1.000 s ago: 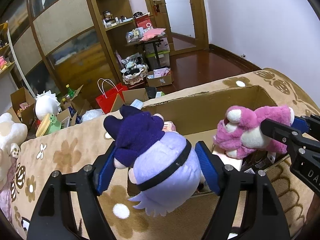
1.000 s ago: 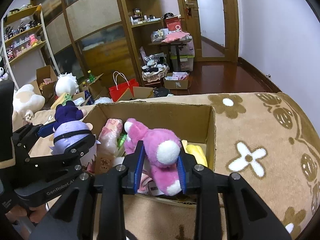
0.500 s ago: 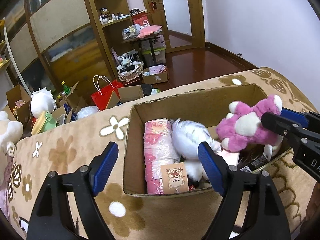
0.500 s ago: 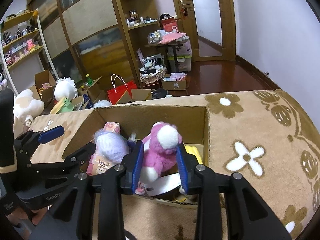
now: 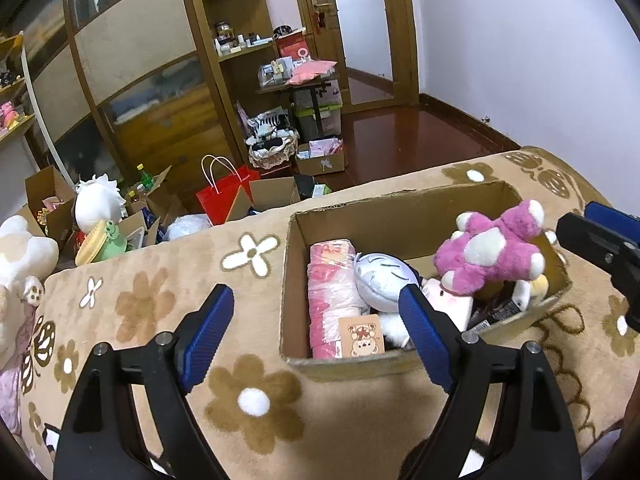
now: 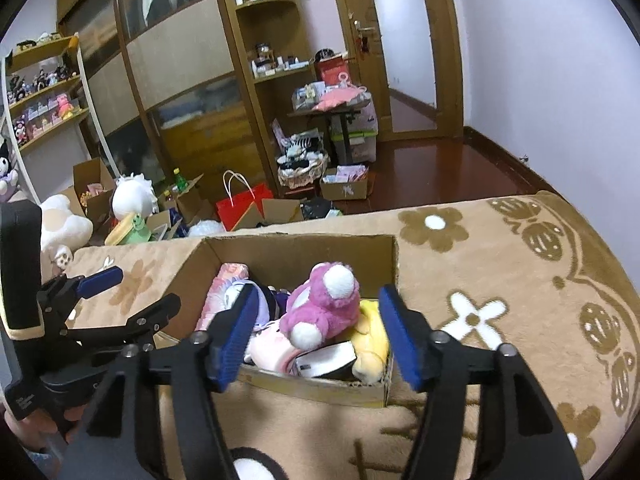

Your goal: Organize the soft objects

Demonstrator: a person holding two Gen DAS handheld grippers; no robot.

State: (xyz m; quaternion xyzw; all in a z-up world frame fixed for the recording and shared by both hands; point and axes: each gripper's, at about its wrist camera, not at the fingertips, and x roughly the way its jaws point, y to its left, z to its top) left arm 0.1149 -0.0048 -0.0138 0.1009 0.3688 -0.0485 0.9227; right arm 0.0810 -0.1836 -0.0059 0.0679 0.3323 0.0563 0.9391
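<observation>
Tan floral blanket (image 5: 160,304) w/ cardboard box (image 5: 384,216); wood shelves (image 6: 276,32).

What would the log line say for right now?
left gripper: open | right gripper: open | pink plush: in box | purple plush: in box

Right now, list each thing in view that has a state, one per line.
Left tongs: open, empty, in front of the box.
Right tongs: open, empty, over the box's near edge.
Box: open-topped, nearly full.
Pink plush: released, lying on top of the pile.
Purple plush: in the box, lying down.
Pink roll: in the box, along its left wall.
Yellow plush: in the box, partly buried.
</observation>
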